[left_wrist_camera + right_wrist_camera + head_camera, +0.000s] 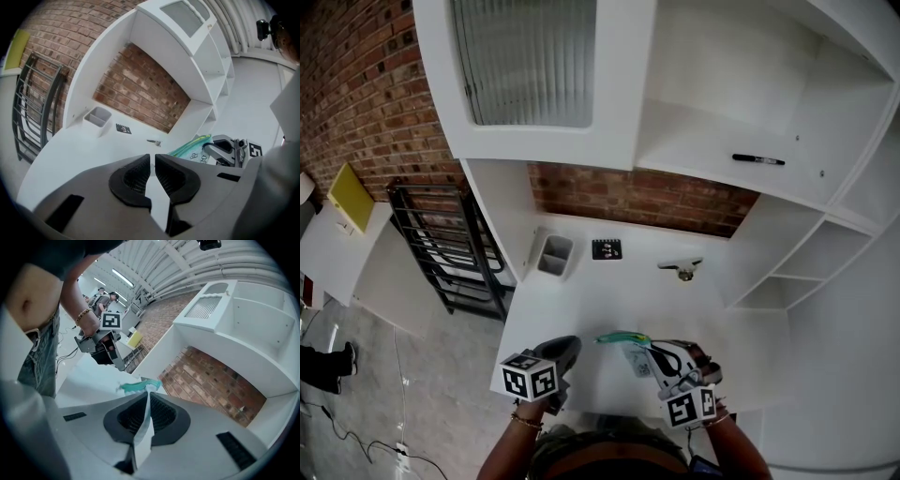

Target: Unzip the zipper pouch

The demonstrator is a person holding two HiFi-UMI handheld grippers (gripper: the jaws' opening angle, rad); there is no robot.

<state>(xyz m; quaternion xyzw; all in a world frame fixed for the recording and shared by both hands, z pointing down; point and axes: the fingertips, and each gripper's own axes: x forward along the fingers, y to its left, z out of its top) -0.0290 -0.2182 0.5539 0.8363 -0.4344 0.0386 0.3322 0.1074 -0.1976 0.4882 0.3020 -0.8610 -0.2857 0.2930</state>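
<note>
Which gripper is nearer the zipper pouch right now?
Right. The right gripper is shut on the zipper pouch; the left gripper, shut and empty, sits to the pouch's left without touching it.

You stand at a white worktop (609, 300) in a big work hall, like a lab. White shelves (741, 141) and a brick wall (647, 202) stand under a ribbed roof (187, 263) with long lamps (119, 277). Other people (105, 298) stand far off.
</note>
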